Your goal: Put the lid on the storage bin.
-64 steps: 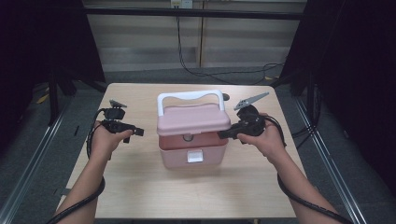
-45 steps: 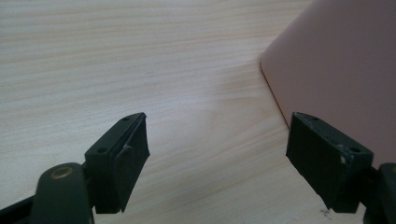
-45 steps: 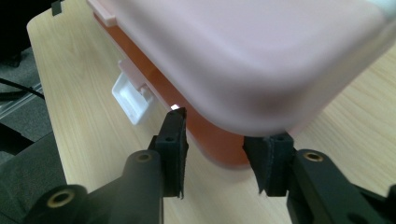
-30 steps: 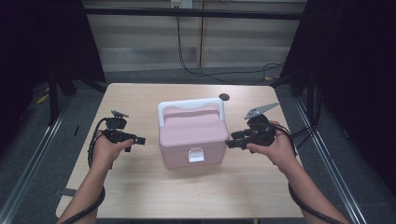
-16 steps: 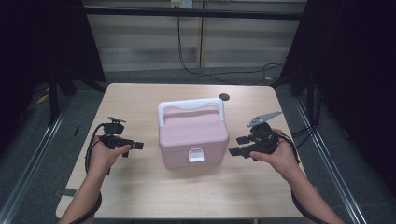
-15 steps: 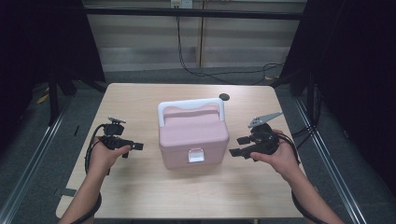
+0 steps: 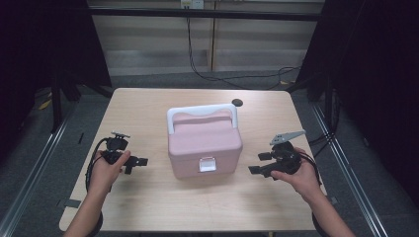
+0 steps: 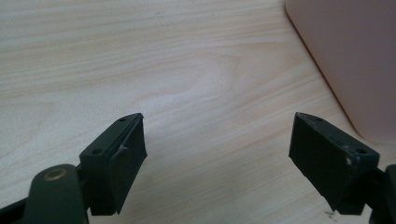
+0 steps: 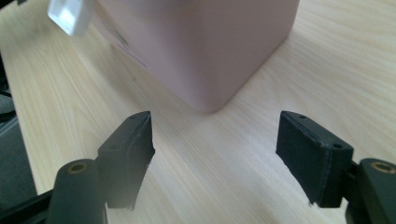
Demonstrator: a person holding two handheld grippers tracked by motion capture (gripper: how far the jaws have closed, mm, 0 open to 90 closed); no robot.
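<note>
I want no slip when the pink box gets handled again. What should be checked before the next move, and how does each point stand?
1. Pink box flat on the table: ok.
2. Lid shut, white latch down: looks ok.
3. Left gripper open, nothing between the jaws: ok.
4. Right gripper jaws just opened, nothing between them: ok.
5. Both grippers clear of the box: ok.
6. Box contents or weight: cannot tell.
</note>
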